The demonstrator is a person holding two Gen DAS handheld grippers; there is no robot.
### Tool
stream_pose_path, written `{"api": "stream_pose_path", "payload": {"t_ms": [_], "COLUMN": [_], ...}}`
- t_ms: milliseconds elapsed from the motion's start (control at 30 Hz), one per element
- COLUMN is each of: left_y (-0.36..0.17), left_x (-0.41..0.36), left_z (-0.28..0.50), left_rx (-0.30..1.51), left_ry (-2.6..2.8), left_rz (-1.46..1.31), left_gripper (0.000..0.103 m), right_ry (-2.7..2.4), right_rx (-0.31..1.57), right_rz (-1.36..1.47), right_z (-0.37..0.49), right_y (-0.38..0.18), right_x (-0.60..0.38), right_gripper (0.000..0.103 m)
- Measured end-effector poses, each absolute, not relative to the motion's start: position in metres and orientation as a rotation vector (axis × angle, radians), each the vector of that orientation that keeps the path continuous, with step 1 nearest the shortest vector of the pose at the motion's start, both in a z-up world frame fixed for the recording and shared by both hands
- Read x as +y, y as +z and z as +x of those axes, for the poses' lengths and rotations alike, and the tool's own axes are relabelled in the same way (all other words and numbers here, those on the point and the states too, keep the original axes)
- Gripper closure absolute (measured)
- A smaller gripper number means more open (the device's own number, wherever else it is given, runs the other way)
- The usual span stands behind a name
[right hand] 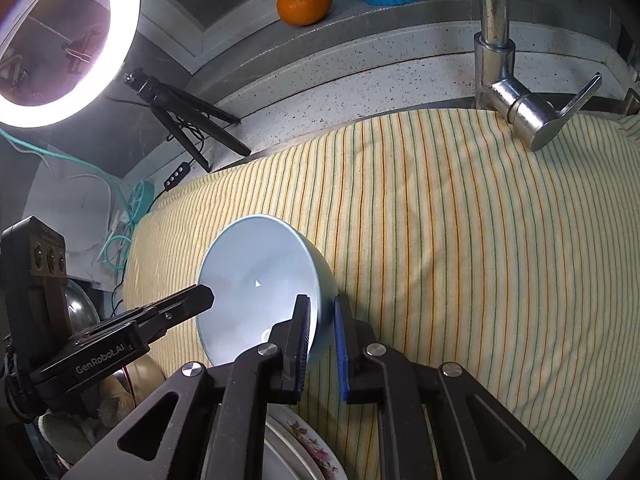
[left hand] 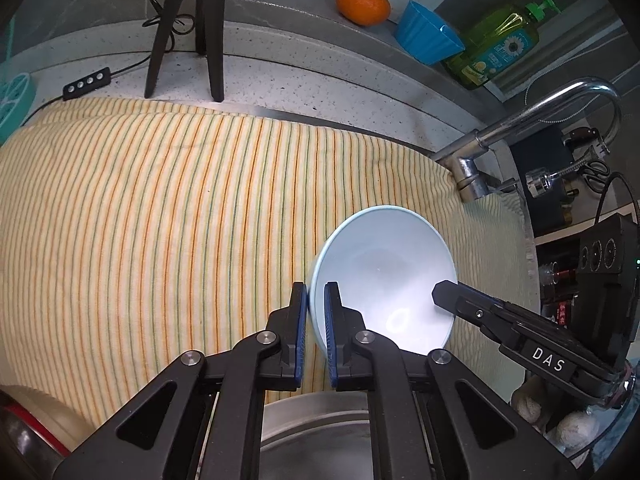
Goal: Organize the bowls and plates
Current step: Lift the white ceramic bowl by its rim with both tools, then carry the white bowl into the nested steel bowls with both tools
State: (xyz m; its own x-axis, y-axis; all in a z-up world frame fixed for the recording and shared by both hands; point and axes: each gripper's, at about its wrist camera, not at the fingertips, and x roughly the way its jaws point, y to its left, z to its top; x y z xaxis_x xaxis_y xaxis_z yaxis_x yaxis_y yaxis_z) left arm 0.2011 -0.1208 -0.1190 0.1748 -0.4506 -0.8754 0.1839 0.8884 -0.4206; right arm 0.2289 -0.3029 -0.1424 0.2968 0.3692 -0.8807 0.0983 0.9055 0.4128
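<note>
A pale blue bowl (left hand: pixel 384 272) is held tilted above the striped yellow cloth (left hand: pixel 160 208), gripped from both sides. My left gripper (left hand: pixel 316 296) is shut on the bowl's left rim, one blue pad inside and one outside. My right gripper (right hand: pixel 322 312) is shut on the opposite rim of the same bowl (right hand: pixel 256 280). Each gripper shows in the other's view: the right gripper (left hand: pixel 444 294) at the bowl's right edge, the left gripper (right hand: pixel 200 294) at its left edge. A flowered plate (right hand: pixel 312 448) lies below, near the front edge of the right wrist view.
A steel faucet (left hand: pixel 520 120) stands at the cloth's right end. On the ledge behind are an orange (left hand: pixel 362 3), a blue ribbed cup (left hand: pixel 428 34) and a green soap bottle (left hand: pixel 496 46). A black tripod (left hand: pixel 200 28) and a lit ring light (right hand: pixel 68 40) stand at left. A steel bowl (left hand: pixel 320 440) sits below.
</note>
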Motion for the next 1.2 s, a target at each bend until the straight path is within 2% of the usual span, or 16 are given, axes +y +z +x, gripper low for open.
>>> {"api": "stream_pose_path", "payload": {"t_ms": [633, 1200], "left_y": [-0.070, -0.044], "left_x": [-0.070, 0.029], "left_z": [0.168, 0.126], "left_rx": [1.212, 1.138], "left_ry": [-0.466, -0.369], "left_rz": [-0.283, -0.359], "left_gripper": [0.096, 0.096], "right_ry": [0.250, 0.390], "right_rx": [1.195, 1.206], "right_rz": [0.422, 0.375], "right_z": [0.204, 0.182], "right_y": [-0.092, -0.077], "right_x": [-0.265, -0.169], "right_gripper": [0.092, 0.092]}}
